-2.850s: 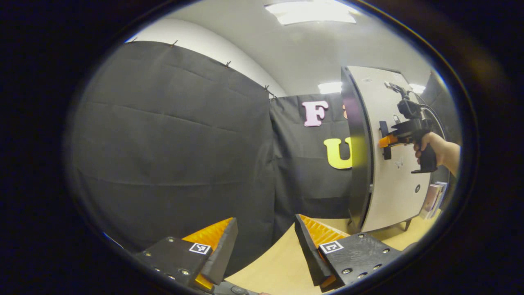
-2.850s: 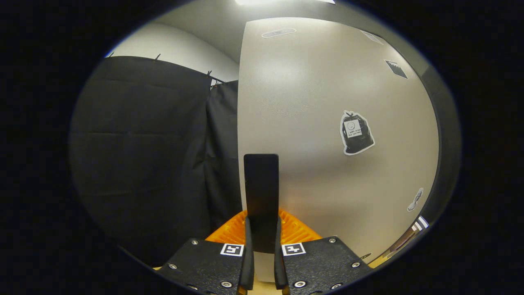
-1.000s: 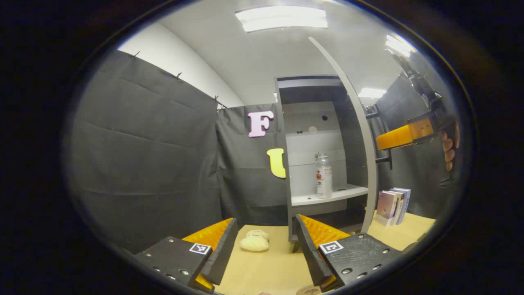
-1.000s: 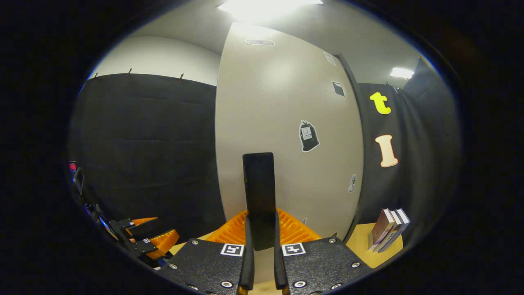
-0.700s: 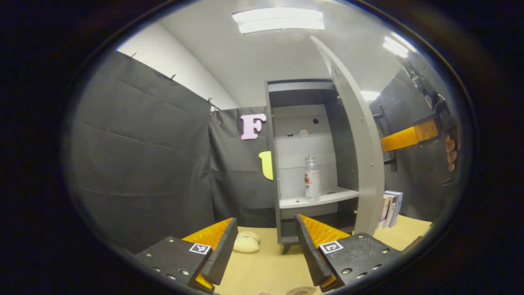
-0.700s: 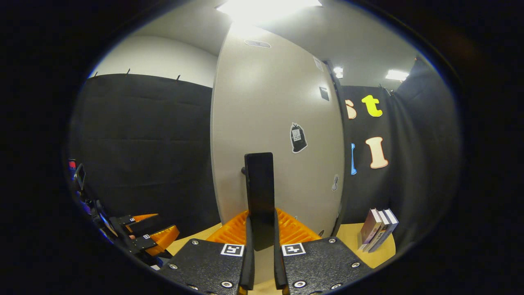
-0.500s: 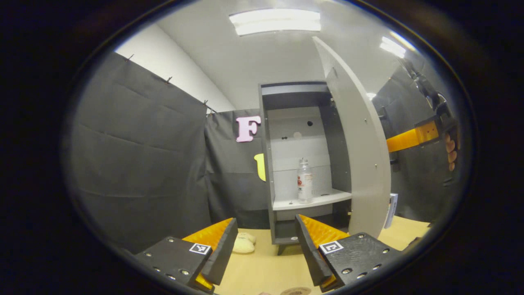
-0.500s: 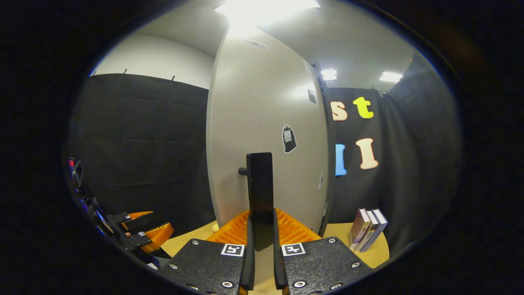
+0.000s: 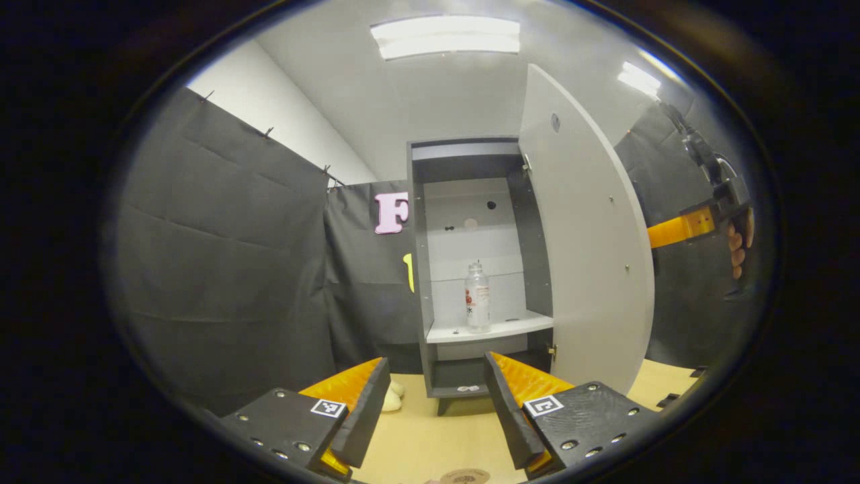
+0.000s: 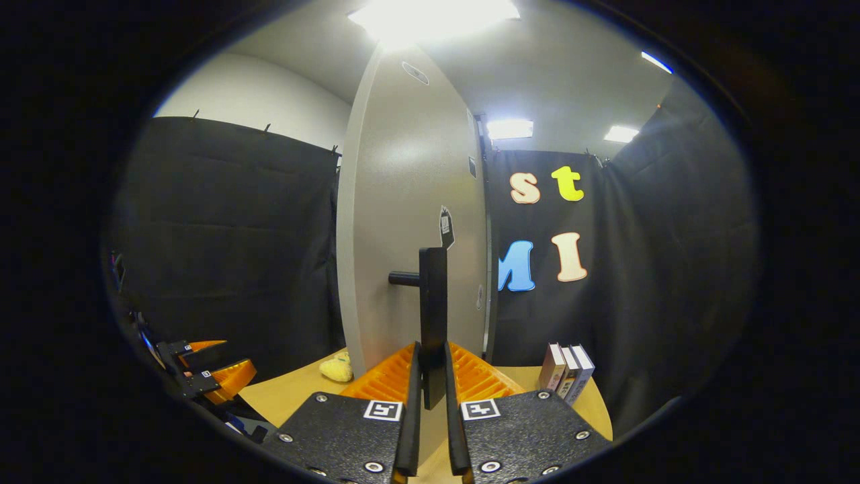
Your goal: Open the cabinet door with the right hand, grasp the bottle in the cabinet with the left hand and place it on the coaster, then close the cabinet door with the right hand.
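A clear bottle (image 9: 477,296) with a printed label stands upright on the white shelf (image 9: 490,329) inside the open grey cabinet (image 9: 418,269). The cabinet door (image 9: 584,255) is swung wide to the right. My left gripper (image 9: 435,410) is open and empty, well short of the cabinet, above the table. A round coaster (image 9: 465,476) lies just below it. My right gripper (image 10: 428,386) is shut on the black door handle (image 10: 433,316); it also appears far right in the left gripper view, right gripper (image 9: 678,228), held by a hand (image 9: 738,250).
A pale plush toy (image 10: 337,369) lies on the wooden table (image 9: 430,444) left of the cabinet foot. Books (image 10: 568,372) stand on the table to the right of the door. Black cloth walls close in on all sides.
The door has swung from almost shut to wide open, pulled by my right gripper on its handle. The cabinet's inside and the bottle have come into the left gripper view.
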{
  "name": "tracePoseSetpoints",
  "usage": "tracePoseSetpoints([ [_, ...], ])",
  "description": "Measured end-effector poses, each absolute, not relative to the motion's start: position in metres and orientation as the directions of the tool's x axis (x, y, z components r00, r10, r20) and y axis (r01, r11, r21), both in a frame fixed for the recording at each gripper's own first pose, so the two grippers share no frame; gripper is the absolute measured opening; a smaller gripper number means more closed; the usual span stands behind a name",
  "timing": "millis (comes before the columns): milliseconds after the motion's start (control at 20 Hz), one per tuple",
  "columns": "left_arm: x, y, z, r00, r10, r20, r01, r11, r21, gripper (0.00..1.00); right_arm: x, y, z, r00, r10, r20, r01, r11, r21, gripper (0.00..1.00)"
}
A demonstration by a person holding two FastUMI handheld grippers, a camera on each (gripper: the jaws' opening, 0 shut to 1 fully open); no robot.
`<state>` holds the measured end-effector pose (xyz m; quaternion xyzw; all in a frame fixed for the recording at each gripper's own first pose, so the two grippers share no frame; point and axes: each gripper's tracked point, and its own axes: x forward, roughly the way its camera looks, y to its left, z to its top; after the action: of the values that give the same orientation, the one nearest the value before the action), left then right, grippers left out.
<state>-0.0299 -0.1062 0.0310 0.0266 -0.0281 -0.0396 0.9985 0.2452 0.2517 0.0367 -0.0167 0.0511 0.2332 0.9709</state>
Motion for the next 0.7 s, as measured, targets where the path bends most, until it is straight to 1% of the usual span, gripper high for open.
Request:
tracePoseSetpoints([
  [350,-0.045,-0.119,0.029,0.996,-0.075,0.043,0.072,0.996,0.057,0.8,0.252,0.226,0.036,0.919,0.381,-0.1,-0.384,0.923,-0.022,0.18],
  [550,-0.039,-0.13,0.029,0.995,-0.093,0.028,0.091,0.995,0.045,0.8,0.244,0.234,0.036,0.901,0.423,-0.093,-0.422,0.906,0.031,0.17],
  [650,-0.028,-0.138,0.031,0.994,-0.11,0.028,0.109,0.993,0.049,0.8,0.245,0.231,0.039,0.905,0.419,-0.071,-0.418,0.908,0.022,0.16],
  [700,-0.02,-0.142,0.034,0.992,-0.123,0.032,0.121,0.991,0.047,0.8,0.247,0.225,0.039,0.913,0.402,-0.065,-0.402,0.915,0.011,0.18],
])
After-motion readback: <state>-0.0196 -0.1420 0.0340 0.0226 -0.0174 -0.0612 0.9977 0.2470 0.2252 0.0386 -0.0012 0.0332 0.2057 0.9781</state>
